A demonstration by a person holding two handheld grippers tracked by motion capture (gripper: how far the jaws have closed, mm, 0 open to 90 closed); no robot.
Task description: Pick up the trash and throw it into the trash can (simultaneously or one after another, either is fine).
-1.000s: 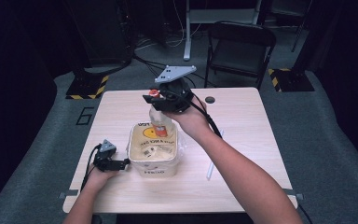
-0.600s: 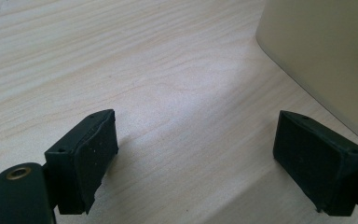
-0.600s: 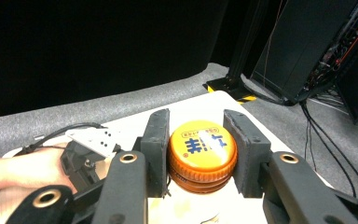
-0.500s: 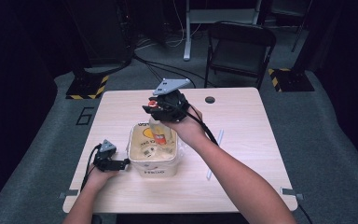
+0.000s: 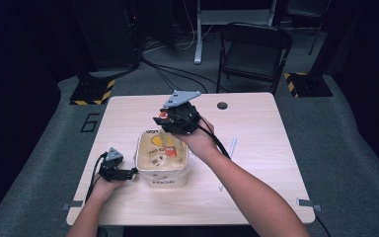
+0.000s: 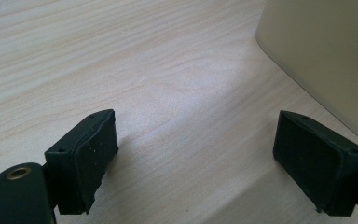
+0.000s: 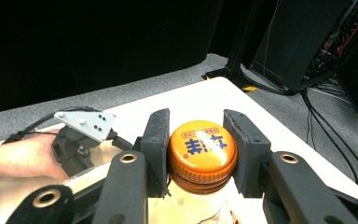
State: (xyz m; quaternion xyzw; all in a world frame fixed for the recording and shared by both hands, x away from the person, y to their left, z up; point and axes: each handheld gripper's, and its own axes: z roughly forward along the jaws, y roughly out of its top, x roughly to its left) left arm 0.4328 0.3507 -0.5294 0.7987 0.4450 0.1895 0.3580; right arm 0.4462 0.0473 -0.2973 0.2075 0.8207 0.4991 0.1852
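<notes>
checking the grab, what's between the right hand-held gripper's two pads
The orange cap of a bottle, clamped by the right hand-held gripper on both sides, as the right gripper view shows.

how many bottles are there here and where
1: a clear plastic bottle with an orange cap, clamped at the neck by the right gripper and lowered into the cream square tub mid-table. The tub's walls could hide others.

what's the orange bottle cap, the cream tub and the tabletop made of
Orange bottle cap: probably glossy plastic, with a glare spot and ridged skirt; the right gripper clamps it. Cream tub: likely matte plastic, a smooth even wall with a rounded corner. Tabletop: light wood or wood-look laminate, fine grain lines.
</notes>
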